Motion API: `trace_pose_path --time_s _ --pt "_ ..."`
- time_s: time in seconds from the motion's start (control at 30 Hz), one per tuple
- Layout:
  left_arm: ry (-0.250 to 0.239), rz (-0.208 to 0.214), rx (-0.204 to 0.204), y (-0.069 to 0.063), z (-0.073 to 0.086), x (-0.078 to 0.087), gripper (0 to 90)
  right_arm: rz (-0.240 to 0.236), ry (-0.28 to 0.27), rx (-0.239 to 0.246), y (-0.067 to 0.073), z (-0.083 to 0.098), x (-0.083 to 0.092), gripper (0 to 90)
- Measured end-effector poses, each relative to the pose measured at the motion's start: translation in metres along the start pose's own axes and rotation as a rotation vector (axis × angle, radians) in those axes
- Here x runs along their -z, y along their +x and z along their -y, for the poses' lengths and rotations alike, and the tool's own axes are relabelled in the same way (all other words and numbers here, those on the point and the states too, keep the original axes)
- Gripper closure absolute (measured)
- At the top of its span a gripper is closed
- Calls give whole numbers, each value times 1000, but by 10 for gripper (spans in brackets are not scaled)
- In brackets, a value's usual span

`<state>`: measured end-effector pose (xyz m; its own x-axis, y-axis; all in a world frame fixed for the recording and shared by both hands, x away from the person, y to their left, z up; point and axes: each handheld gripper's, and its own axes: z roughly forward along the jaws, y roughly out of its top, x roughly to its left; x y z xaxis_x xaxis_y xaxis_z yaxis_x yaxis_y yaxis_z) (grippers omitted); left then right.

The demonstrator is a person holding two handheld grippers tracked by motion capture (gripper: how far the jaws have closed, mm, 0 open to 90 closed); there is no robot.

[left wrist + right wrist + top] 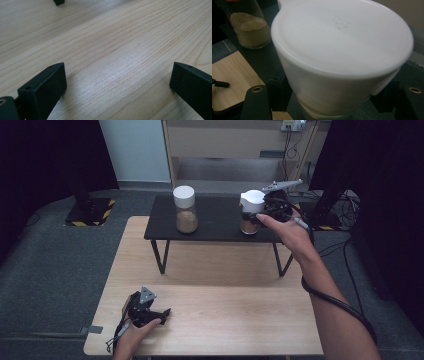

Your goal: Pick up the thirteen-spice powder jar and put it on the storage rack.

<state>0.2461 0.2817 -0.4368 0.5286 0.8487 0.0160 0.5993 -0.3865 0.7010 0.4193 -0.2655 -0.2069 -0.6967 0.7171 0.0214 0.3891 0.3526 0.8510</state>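
- Two glass jars with white lids sit on the low black shelf [215,227]. The right gripper [267,207] has its jaws clamped on the right jar [250,217], probably to lift it off.
- That jar's lid [342,50] is smooth matte plastic, round and a bit tapered.
- Left jar [186,210] holds tan powder.
- Left gripper [150,312] rests on the pale wood-grain table [225,320], jaws wide open, nothing in them.

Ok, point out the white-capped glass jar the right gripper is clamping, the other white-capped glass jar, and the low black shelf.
Clamped white-capped glass jar [251,200]: high view, on its white cap.
Other white-capped glass jar [186,221]: high view, on its powder-filled glass body.
Low black shelf [217,217]: high view, on its bare top between the jars.
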Motion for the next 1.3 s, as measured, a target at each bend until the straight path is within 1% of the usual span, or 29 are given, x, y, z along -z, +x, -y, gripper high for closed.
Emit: trace_pose_path --time_s 0.37,0.53,0.67,0.7,0.77,0.9,0.93,1.13,1.3 --pt "1 1 0 0 0 0 0 0 4 0 0 -1 0 302" --pt "1 1 0 0 0 0 0 7 7 -6 0 -1 0 259" --pt "1 1 0 0 0 0 0 10 7 -7 -1 1 2 199" --pt "1 2 0 0 0 0 0 4 5 -11 -2 2 3 179" --pt "1 2 0 0 0 0 0 -1 -1 2 -2 3 5 147" --pt "1 1 0 0 0 0 0 4 9 30 0 3 11 92" --pt "1 1 0 0 0 0 0 6 8 30 0 4 13 84" --pt "1 2 0 0 0 0 0 16 5 37 1 7 27 59" --pt "1 2 0 0 0 0 0 7 14 51 5 7 36 53"
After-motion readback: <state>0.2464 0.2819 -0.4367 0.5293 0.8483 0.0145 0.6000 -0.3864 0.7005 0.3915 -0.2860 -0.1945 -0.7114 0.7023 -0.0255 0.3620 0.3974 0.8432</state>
